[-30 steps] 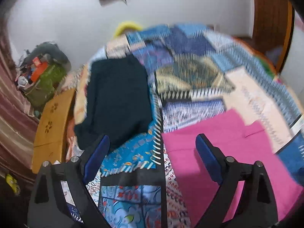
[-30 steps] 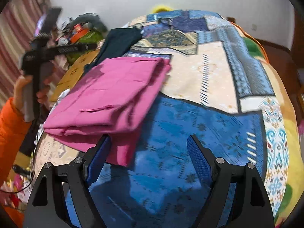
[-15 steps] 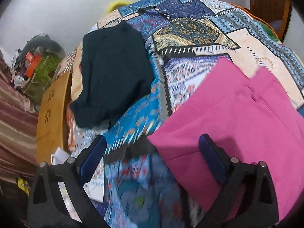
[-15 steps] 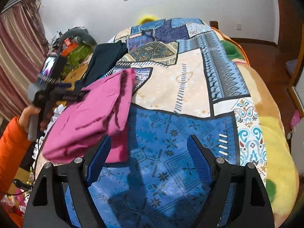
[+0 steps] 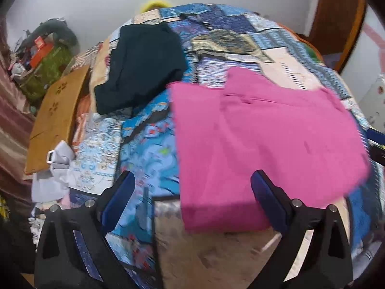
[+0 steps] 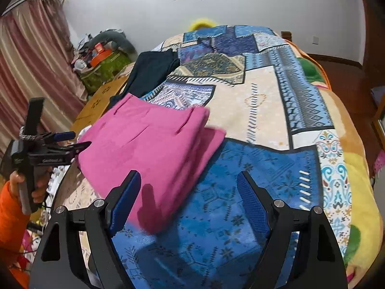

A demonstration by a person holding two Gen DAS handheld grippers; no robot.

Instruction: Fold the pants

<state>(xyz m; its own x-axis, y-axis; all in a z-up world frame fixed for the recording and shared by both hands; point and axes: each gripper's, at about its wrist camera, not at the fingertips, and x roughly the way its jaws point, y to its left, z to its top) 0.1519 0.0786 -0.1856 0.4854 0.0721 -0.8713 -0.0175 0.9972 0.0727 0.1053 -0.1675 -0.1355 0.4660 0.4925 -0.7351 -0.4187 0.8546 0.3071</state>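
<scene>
Folded pink pants (image 5: 264,132) lie in a flat pile on the patchwork blanket (image 5: 144,149). My left gripper (image 5: 192,178) hovers open over their near left corner; the cloth runs under the right finger and nothing is pinched. In the right wrist view the pink pants (image 6: 149,144) sit left of centre. There my left gripper (image 6: 79,142), held by a hand (image 6: 16,180) in an orange sleeve, is at their left edge. My right gripper (image 6: 189,175) stands open above the pile's near right corner, holding nothing.
A folded dark garment (image 5: 144,65) lies on the blanket behind the pants, at the bed's left edge. Beside the bed are a wooden board (image 5: 57,113), a green bag (image 5: 45,69) with clutter, and white cloth (image 5: 55,168). A striped curtain (image 6: 28,60) hangs left.
The left gripper swept sideways until the pink pants filled the right of its view. The pile, bunched up half a second ago, now lies flatter. The right gripper stayed put, open.
</scene>
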